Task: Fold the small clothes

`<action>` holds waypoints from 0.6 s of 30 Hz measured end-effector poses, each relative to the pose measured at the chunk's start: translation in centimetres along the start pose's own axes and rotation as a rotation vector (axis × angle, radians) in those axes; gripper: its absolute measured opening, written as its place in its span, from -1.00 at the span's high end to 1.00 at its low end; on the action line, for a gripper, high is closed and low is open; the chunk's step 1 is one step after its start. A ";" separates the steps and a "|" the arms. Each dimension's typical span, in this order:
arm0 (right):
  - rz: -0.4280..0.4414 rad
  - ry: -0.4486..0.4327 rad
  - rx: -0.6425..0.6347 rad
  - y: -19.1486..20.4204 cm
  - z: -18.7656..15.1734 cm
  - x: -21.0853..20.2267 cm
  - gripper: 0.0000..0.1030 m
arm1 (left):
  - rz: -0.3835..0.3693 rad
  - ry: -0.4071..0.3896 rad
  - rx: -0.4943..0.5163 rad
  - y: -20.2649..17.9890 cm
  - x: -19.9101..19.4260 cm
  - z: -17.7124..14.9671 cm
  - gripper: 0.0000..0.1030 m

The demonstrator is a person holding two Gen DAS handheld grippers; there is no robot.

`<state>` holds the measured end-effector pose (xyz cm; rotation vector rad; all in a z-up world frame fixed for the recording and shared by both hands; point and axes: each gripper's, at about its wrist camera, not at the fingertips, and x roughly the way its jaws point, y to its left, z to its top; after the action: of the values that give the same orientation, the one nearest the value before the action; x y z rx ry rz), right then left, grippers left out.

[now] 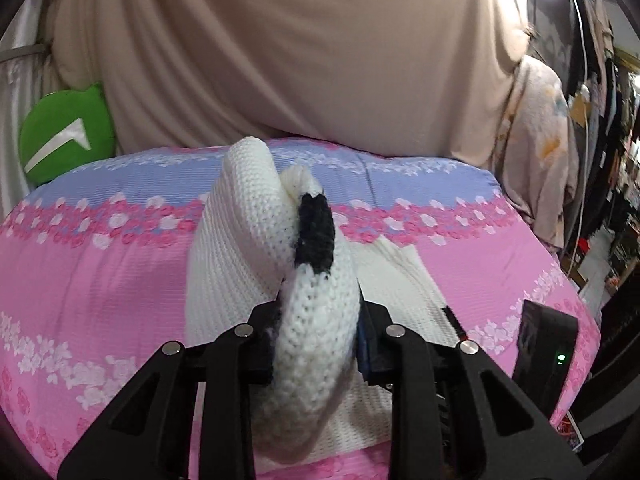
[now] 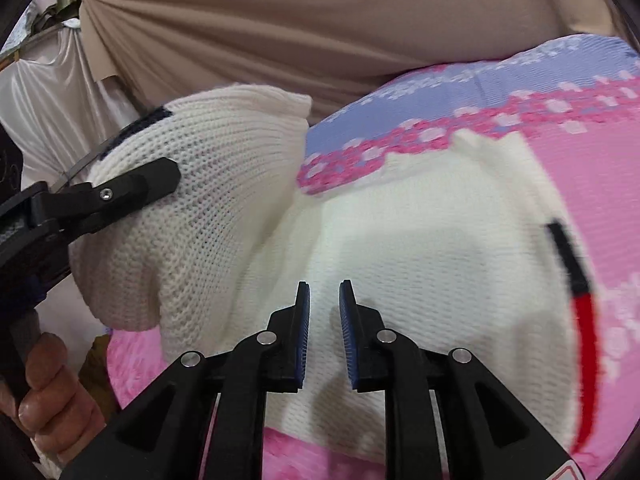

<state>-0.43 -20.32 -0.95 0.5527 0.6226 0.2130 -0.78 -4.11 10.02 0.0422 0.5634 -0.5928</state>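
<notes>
Sweater [image 1: 240, 248] chunky white knit | left gripper [image 1: 318, 320] clamps fold | right gripper [image 2: 324, 304] parted, empty

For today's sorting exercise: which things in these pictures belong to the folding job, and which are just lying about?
Belonging to the job:
- white knitted garment
- left gripper, shut on a lifted part of the garment
- right gripper, open above it
- pink flowered bedsheet, the surface for folding

Just lying about:
- green cushion
- beige curtain
- hanging clothes
- black device
</notes>
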 end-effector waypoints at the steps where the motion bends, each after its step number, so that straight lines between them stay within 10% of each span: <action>1: -0.042 -0.017 0.005 -1.0 -0.2 -1.4 0.63 | -0.024 0.022 0.018 -1.3 1.3 -0.1 0.49; 8: -0.182 -0.070 0.062 -5.5 -0.9 -7.9 0.52 | -0.050 0.231 0.125 -8.7 11.1 -4.7 0.50; 15: -0.125 -0.089 0.018 -5.0 1.4 -8.6 0.35 | -0.072 0.119 0.124 -7.2 5.2 -4.6 0.19; 18: -0.072 -0.066 -0.019 -3.7 2.9 -7.7 -0.10 | -0.037 0.071 0.099 -4.5 1.4 -4.9 -0.04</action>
<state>-4.71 -27.34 2.80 0.5159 0.5746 0.1320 -4.67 -7.65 5.66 0.1466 0.6041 -0.6571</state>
